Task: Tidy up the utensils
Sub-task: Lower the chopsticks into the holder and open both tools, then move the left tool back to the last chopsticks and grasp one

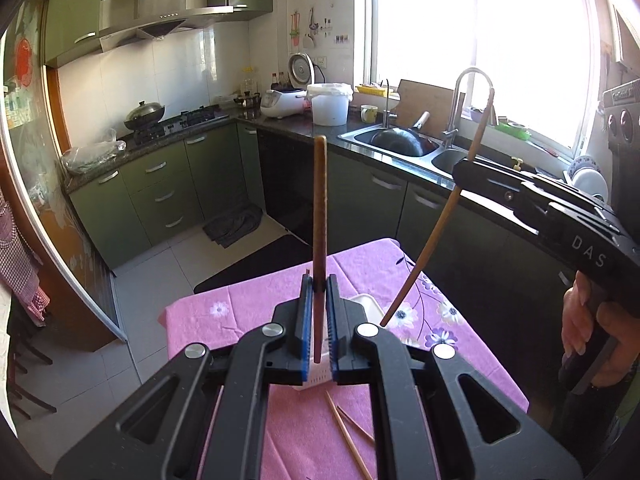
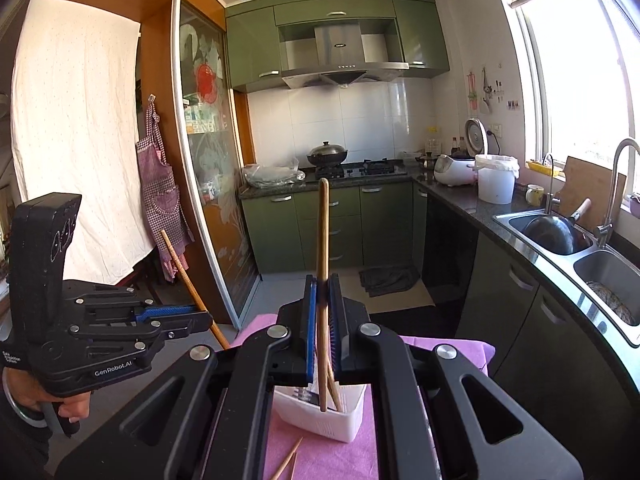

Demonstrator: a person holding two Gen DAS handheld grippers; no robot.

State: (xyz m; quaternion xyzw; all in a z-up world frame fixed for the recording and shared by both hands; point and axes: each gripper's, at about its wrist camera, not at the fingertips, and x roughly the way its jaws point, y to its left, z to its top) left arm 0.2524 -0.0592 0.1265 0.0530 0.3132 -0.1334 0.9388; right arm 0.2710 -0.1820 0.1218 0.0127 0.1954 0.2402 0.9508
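My left gripper (image 1: 319, 284) is shut on a dark wooden chopstick (image 1: 320, 208), held upright above the white utensil basket (image 1: 316, 378). My right gripper (image 2: 321, 286) is shut on a lighter wooden chopstick (image 2: 322, 232), whose lower end reaches into the white basket (image 2: 320, 412) beside other chopsticks. The right gripper also shows in the left wrist view (image 1: 464, 172) with its chopstick (image 1: 424, 256) slanting down. The left gripper shows in the right wrist view (image 2: 200, 318) at the left with its chopstick (image 2: 180, 264).
The pink flowered tablecloth (image 1: 248, 308) covers the small table. Loose chopsticks (image 1: 348, 432) lie on it near the front; they also show in the right wrist view (image 2: 288, 458). A kitchen counter with a sink (image 1: 400, 140) runs behind.
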